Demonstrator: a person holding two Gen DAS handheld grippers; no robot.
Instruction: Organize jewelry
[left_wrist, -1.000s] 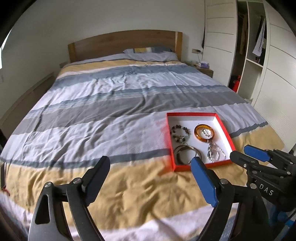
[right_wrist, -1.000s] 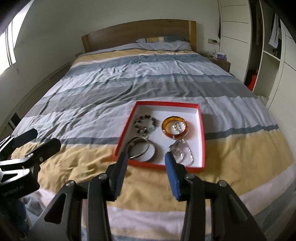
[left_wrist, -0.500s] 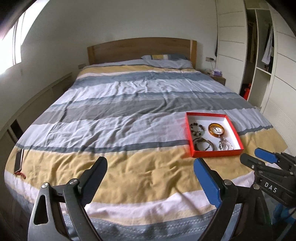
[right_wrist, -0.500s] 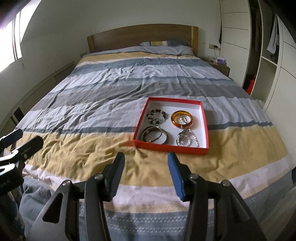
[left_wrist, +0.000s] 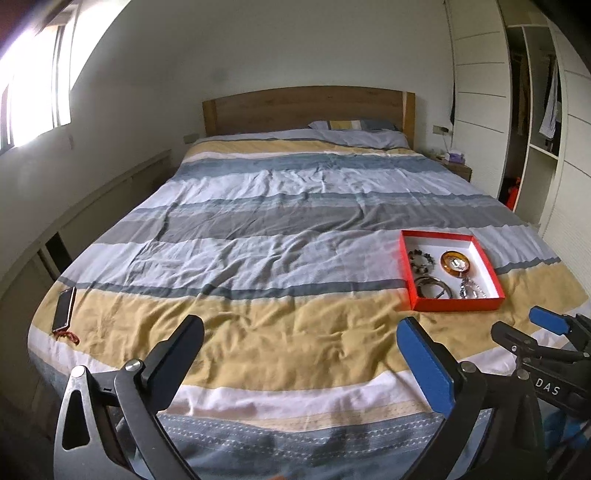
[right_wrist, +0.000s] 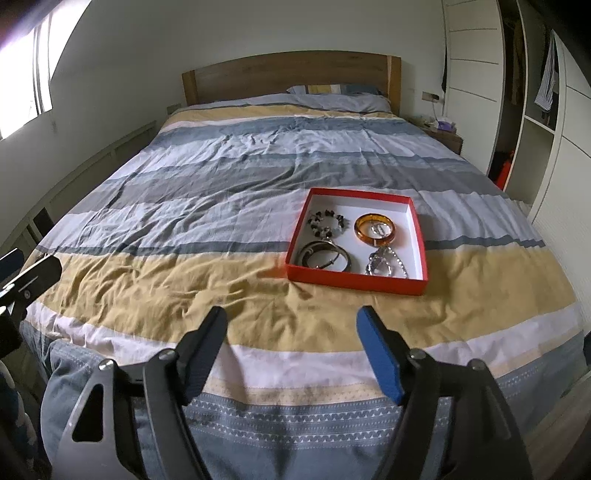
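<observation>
Jewelry: four pieces (right_wrist: 375, 229) in one red tray (right_wrist: 354, 278).

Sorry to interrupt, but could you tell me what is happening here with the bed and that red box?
A person holds a two-finger gripper in each hand at the foot of the bed, sorting jewelry. The left gripper and right gripper are both empty; their jaws have just been opening and nothing lies between them. All the visible jewelry sits in the red box: a beaded bracelet, an amber bangle, dark metal bangles and a silver chain. A phone lies near the bed's left corner.
</observation>
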